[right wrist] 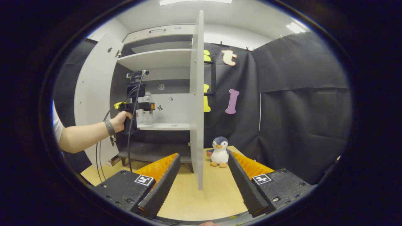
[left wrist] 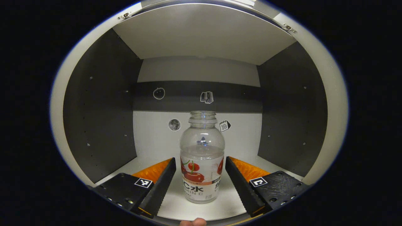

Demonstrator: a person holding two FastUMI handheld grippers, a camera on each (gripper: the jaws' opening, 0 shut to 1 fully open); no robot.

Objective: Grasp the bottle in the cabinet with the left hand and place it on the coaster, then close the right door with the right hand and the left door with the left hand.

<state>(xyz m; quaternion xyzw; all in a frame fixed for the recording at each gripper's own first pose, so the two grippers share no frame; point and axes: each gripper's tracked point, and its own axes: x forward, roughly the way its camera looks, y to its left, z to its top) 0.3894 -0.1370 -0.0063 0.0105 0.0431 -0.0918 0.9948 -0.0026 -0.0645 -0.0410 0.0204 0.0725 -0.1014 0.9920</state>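
The bottle stands upright on the cabinet's pale shelf, near the shelf's front edge and about midway between the dark side walls; it is clear, uncapped as far as the left gripper view shows, partly filled with a clear liquid, with a fruit label around its lower half. The left claw is spread wide, one finger on each side of the bottle; narrow gaps show between the fingers and the label, so neither finger presses on it. Small stickers dot the cabinet's back wall behind the bottle.

In the right gripper view the right claw is also wide and holds nothing; it hangs over the wooden surface, facing the edge of the open right door (which stands edge-on between the fingers, farther off). The left door is swung open at the cabinet's left side. A hand with a wristband holds the left claw at the shelf, its cables hanging down, and the bottle shows just beyond it near the shelf's front edge. A toy penguin stands on the surface just right of the right door, near the surface's back edge.
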